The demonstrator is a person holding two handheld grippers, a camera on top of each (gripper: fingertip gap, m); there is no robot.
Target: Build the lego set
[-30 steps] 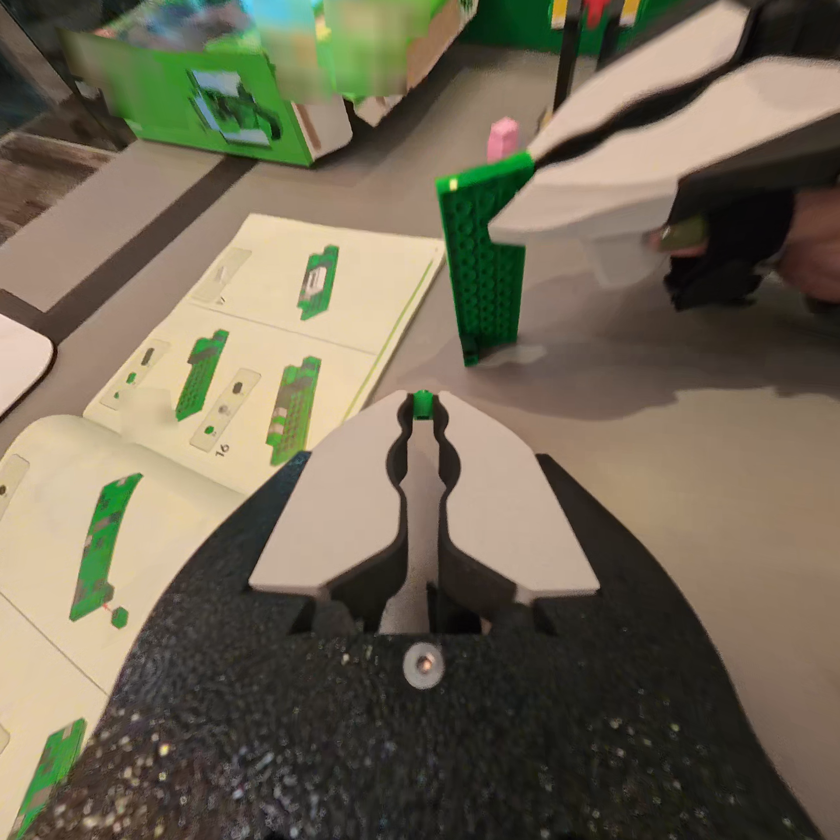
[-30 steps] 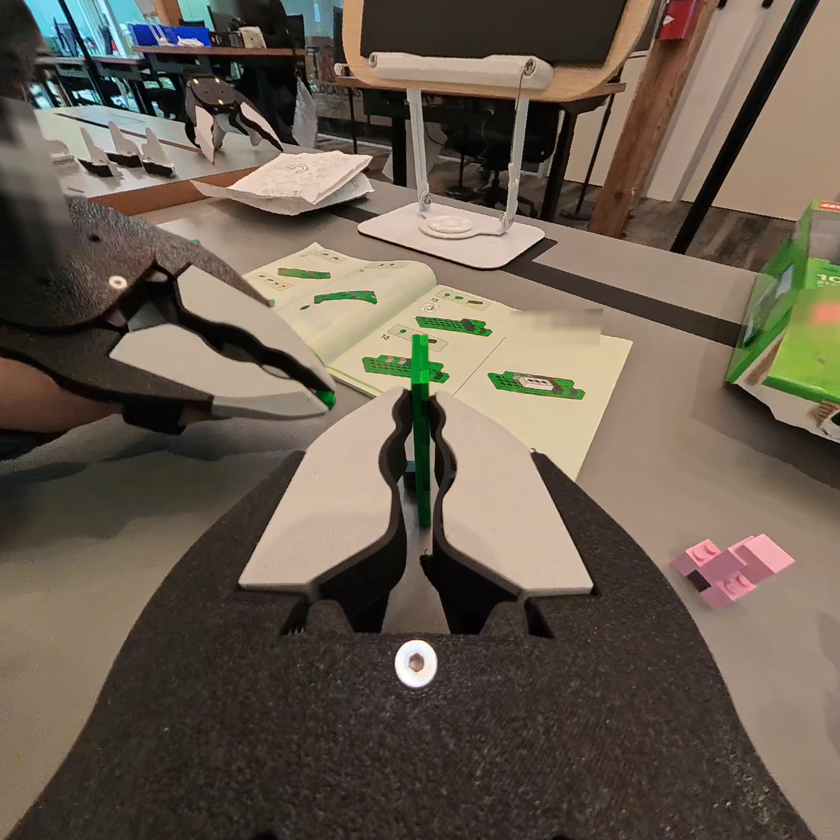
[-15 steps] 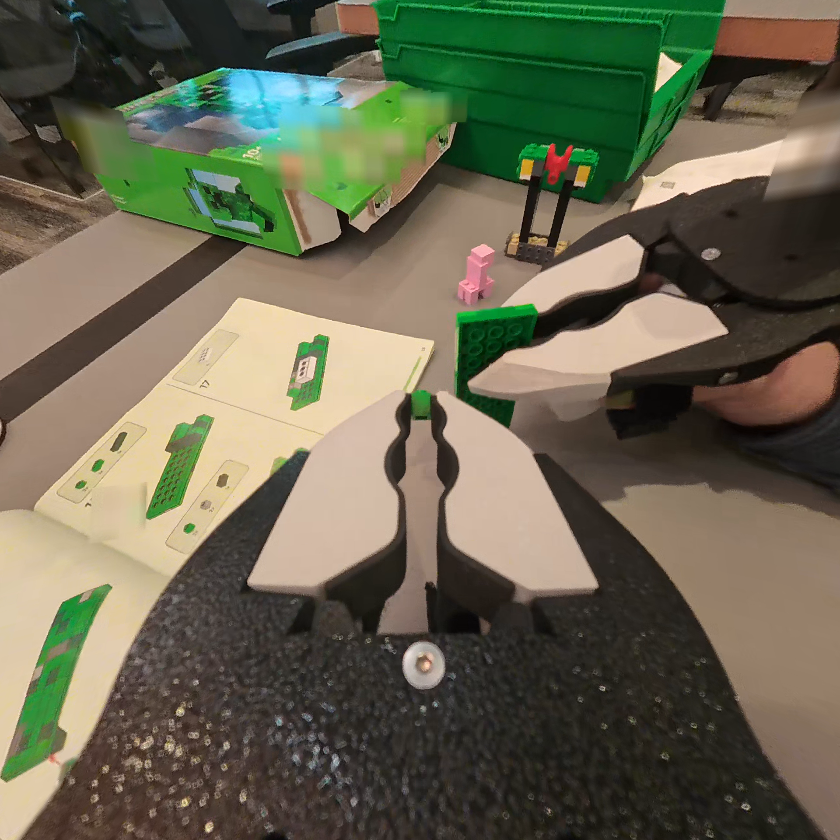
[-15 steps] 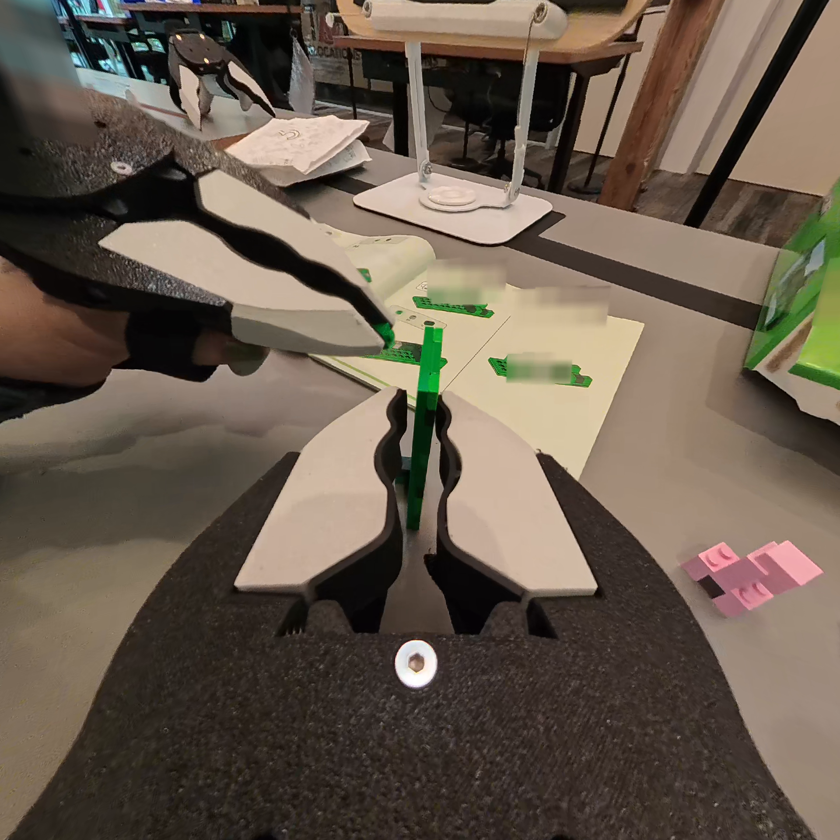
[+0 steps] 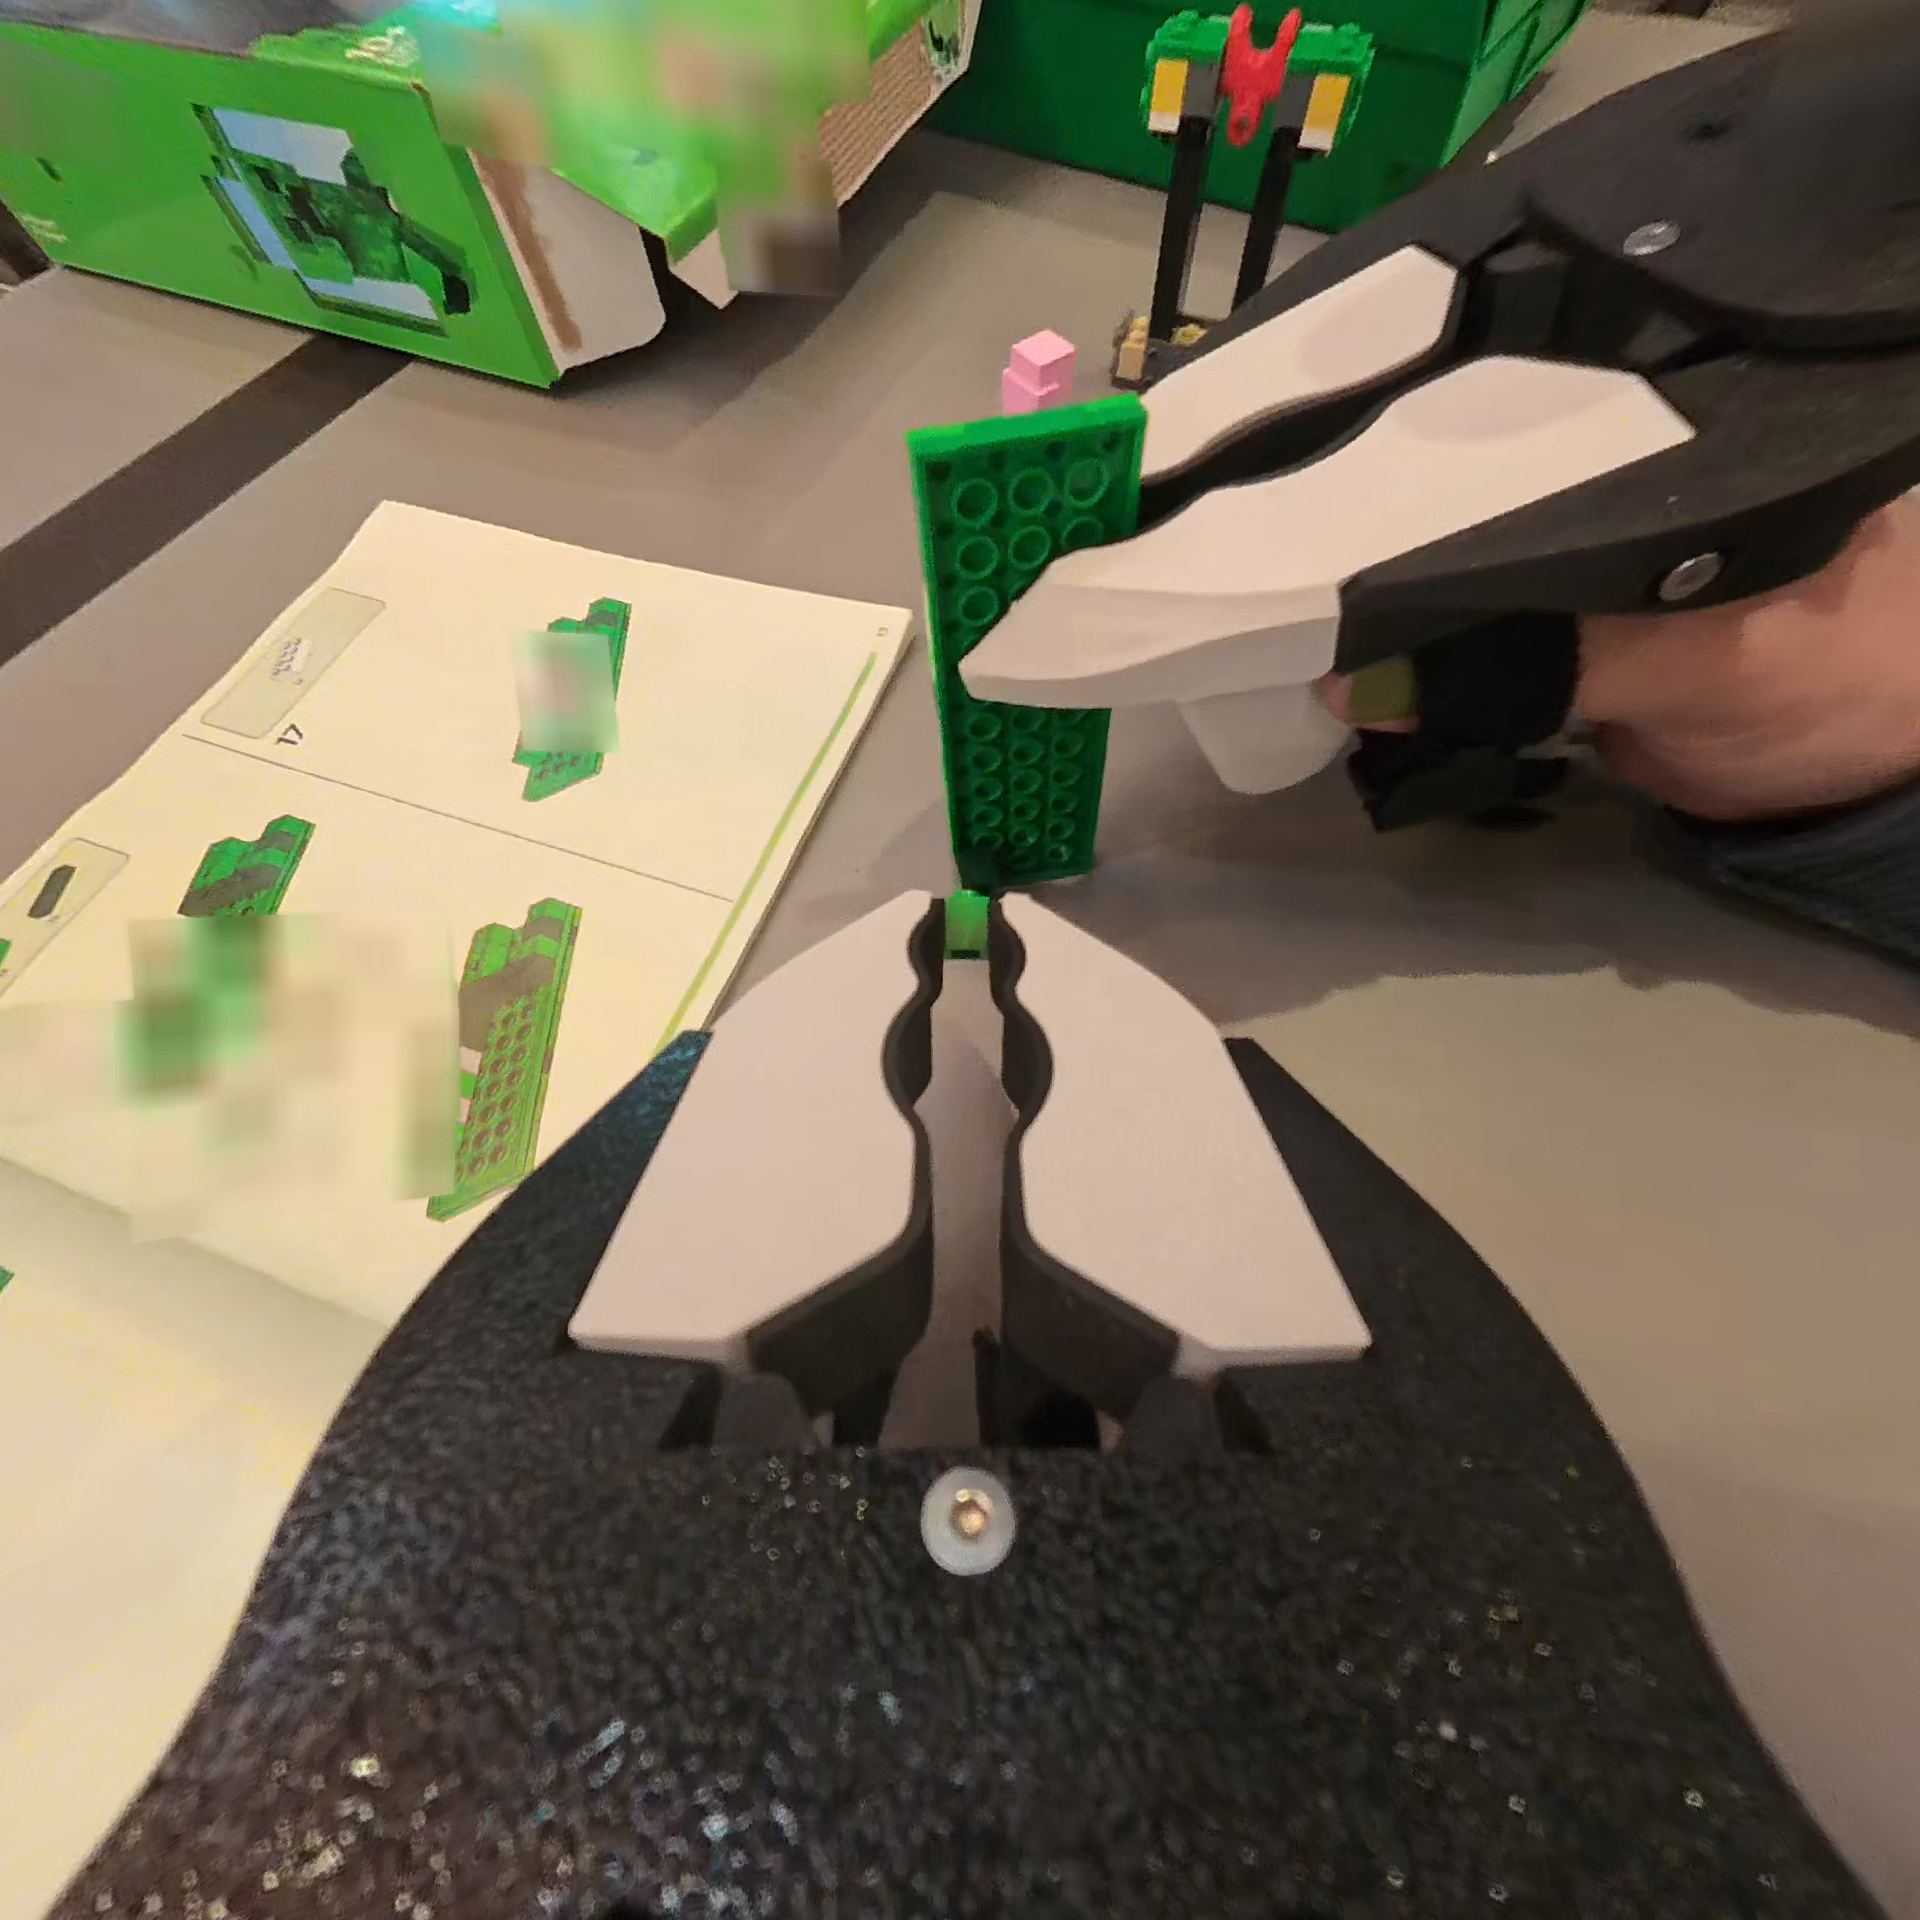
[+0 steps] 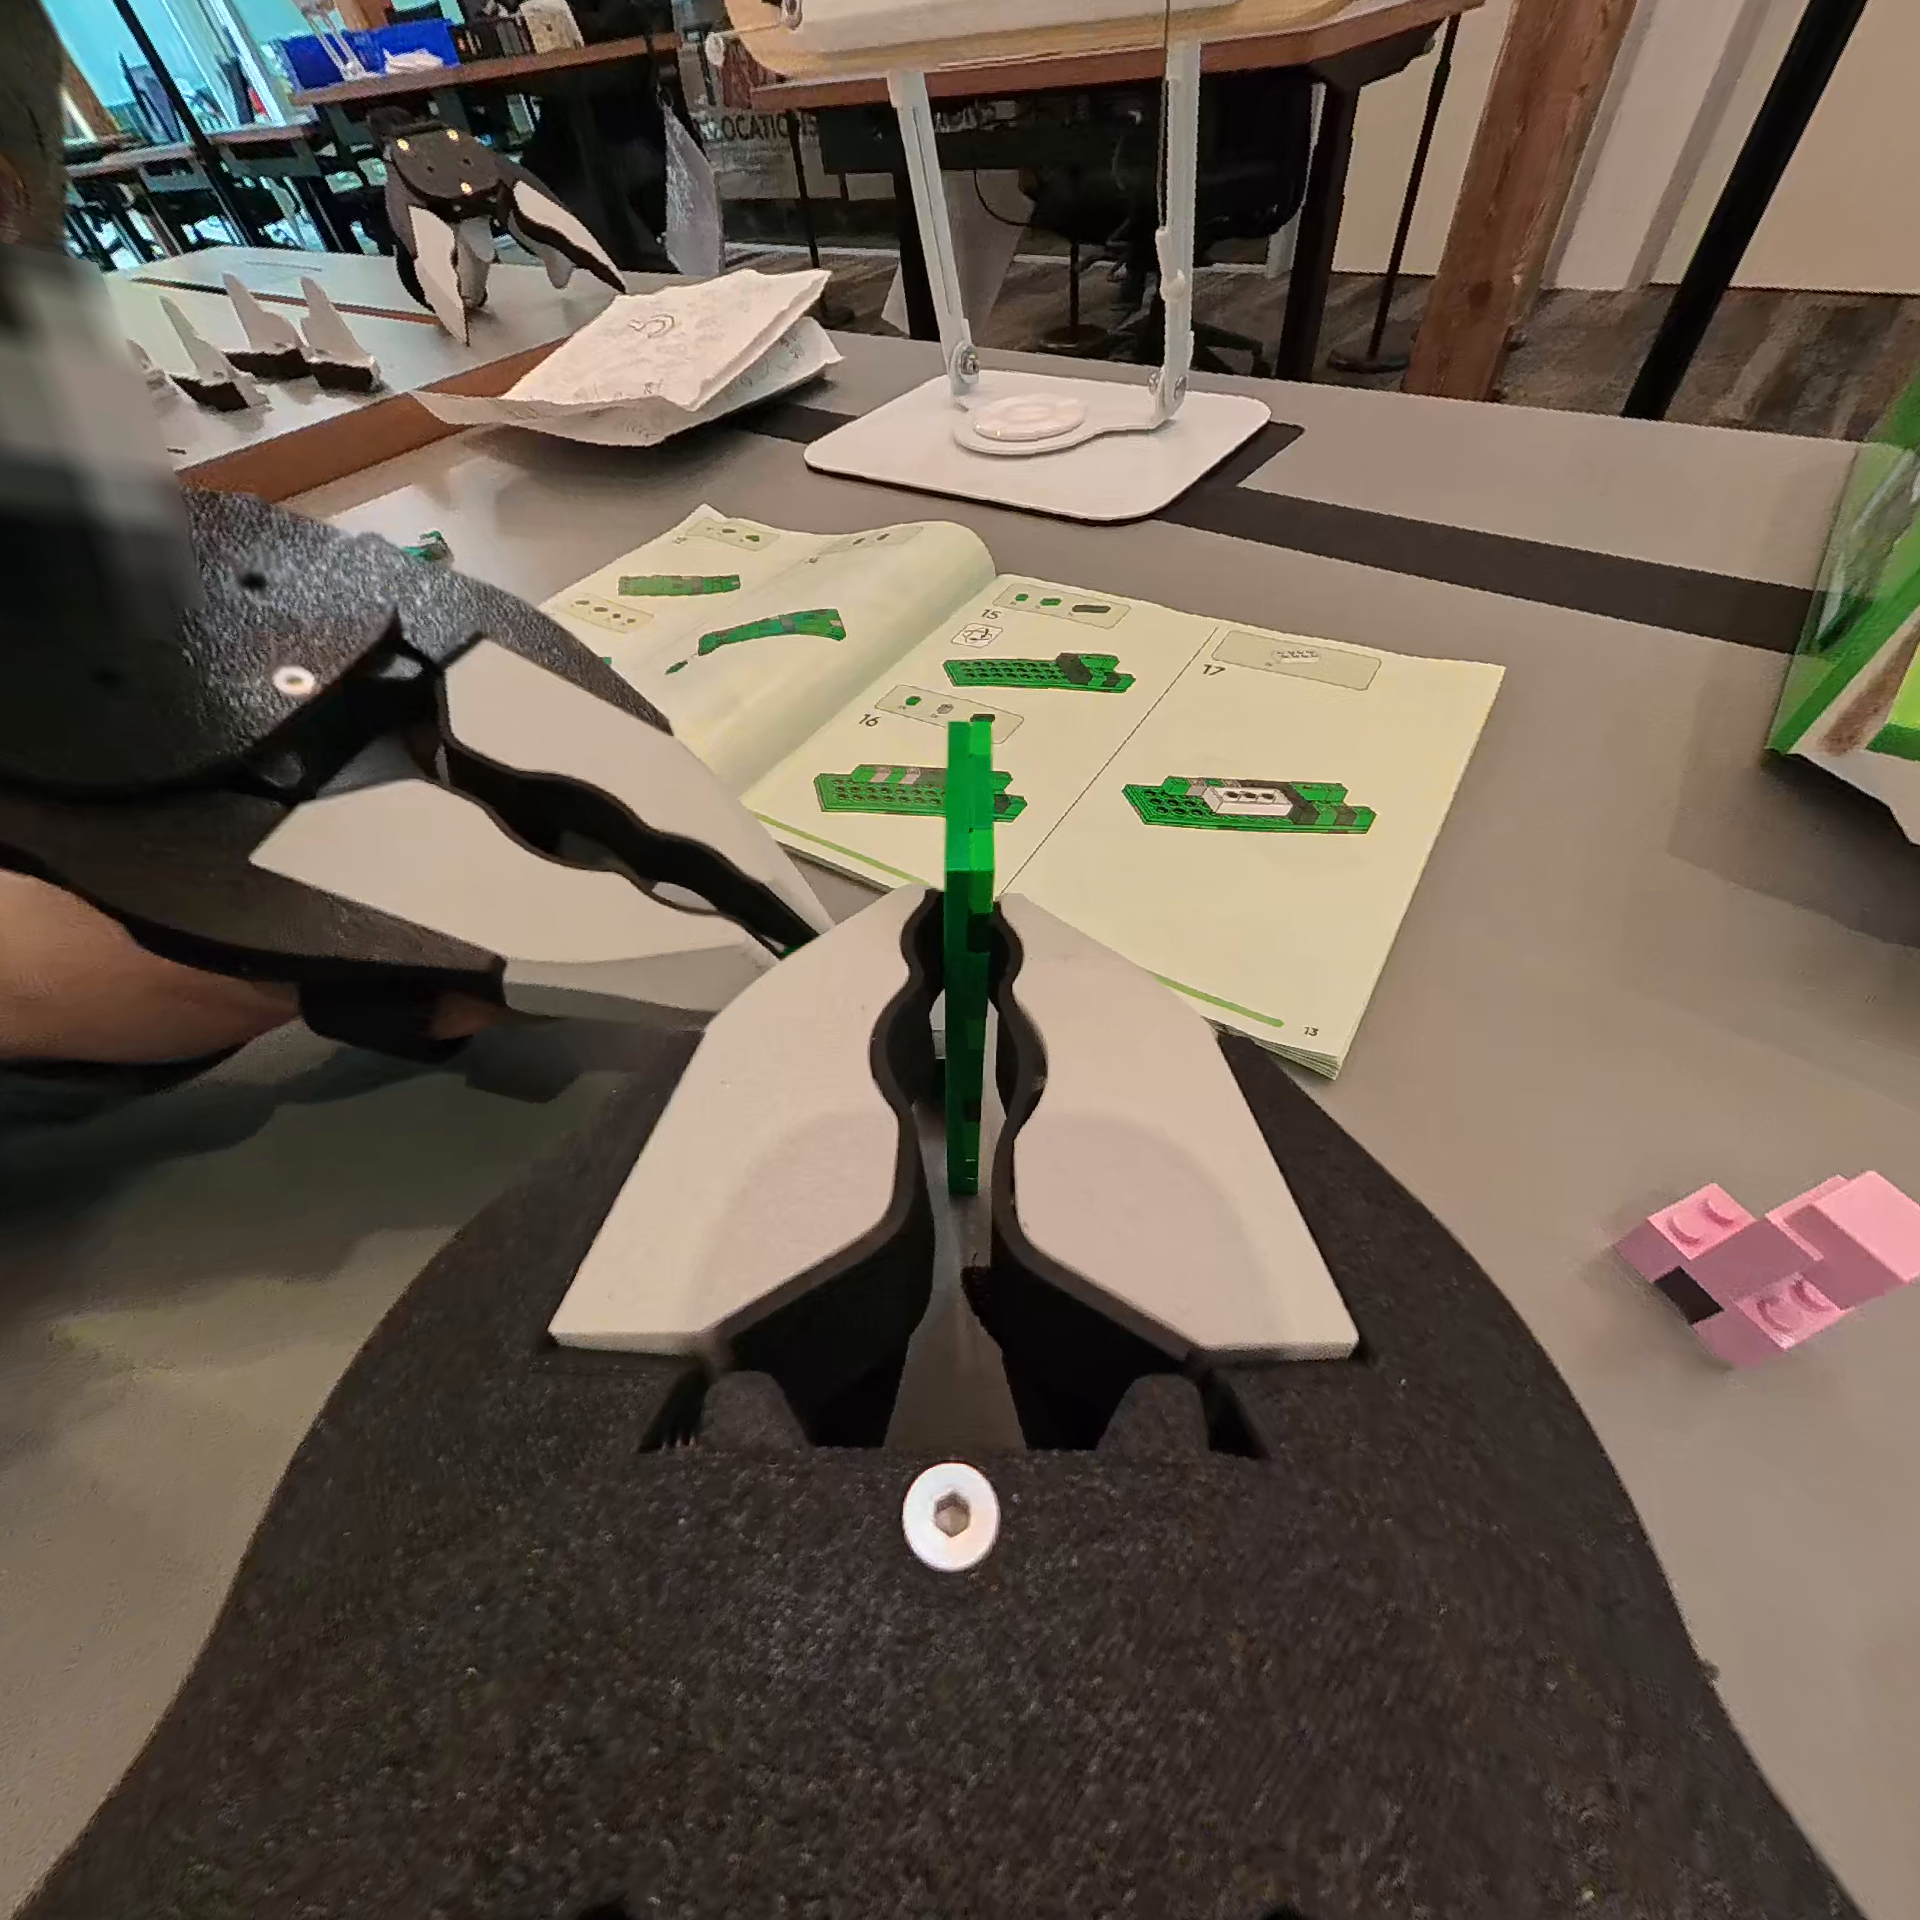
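My right gripper (image 6: 964, 914) is shut on a long green lego plate (image 6: 968, 831) and holds it upright on its end, its underside facing the left wrist view (image 5: 1023, 644). My left gripper (image 5: 966, 914) is shut on a small green lego piece (image 5: 966, 923) at its fingertips, just below the plate's lower end. In the right wrist view the left gripper (image 6: 800, 940) comes in from the left, its tips close to the plate. The open instruction booklet (image 6: 1143, 748) lies on the grey table behind the plate; it also shows in the left wrist view (image 5: 436, 831).
A pink lego pig (image 6: 1787, 1262) lies on the table at the right, also seen far off in the left wrist view (image 5: 1039, 369). A green set box (image 5: 312, 187), a small built lego frame (image 5: 1236, 135) and a green bin (image 5: 1455, 94) stand behind. A white stand (image 6: 1039, 436) is at the back. Across from one pair of fingers to the other is roughly 4 cm.
The left gripper has moved forward and down with its small piece, toward the plate's lower end. The plate shows longer and nearer, still upright in the right gripper.
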